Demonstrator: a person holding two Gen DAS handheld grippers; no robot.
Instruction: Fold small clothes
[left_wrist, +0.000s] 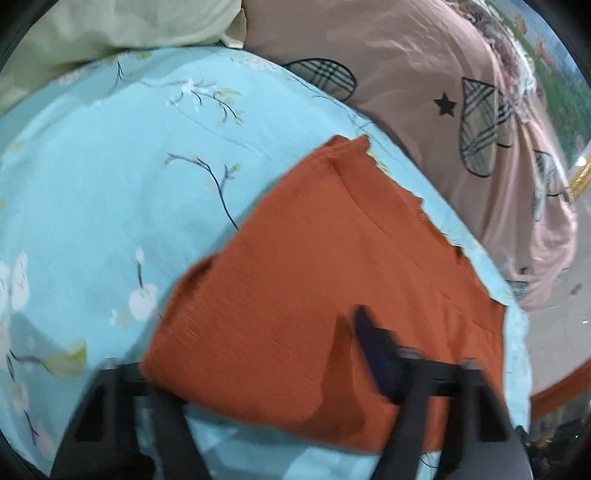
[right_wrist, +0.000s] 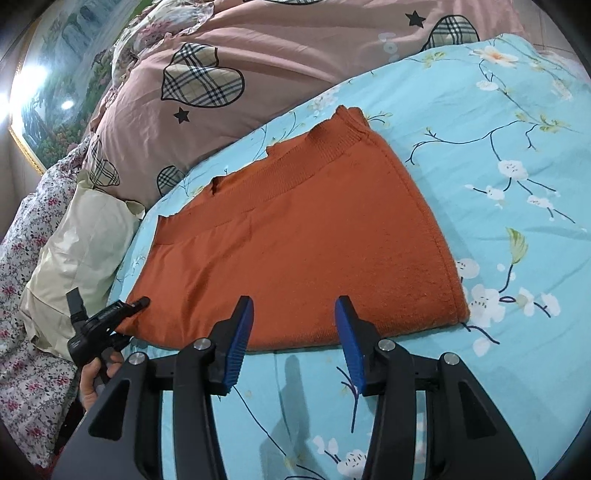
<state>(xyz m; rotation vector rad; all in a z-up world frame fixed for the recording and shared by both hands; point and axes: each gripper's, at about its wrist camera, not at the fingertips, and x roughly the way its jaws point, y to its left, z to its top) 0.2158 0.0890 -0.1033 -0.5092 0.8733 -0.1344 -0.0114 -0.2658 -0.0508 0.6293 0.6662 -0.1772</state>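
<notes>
Soft cloth all round, hard plastic and metal only on the tools.

The orange garment (right_wrist: 295, 236) is matt knit, fuzzy along its right edge and ribbed in a band at upper centre. Under it the light-blue floral sheet (right_wrist: 498, 206) is smooth, thin woven cloth. The pink quilt (right_wrist: 280, 66), top of frame, is matt cotton-like fabric with fine creases. The cream pillow (right_wrist: 81, 243) at left looks slightly silky and crumpled. The right gripper (right_wrist: 295, 339) has matt black plastic arms, shiny metal pivot pins and ridged blue pads (right_wrist: 240, 336). The left gripper (left_wrist: 258, 369) is blurred.
</notes>
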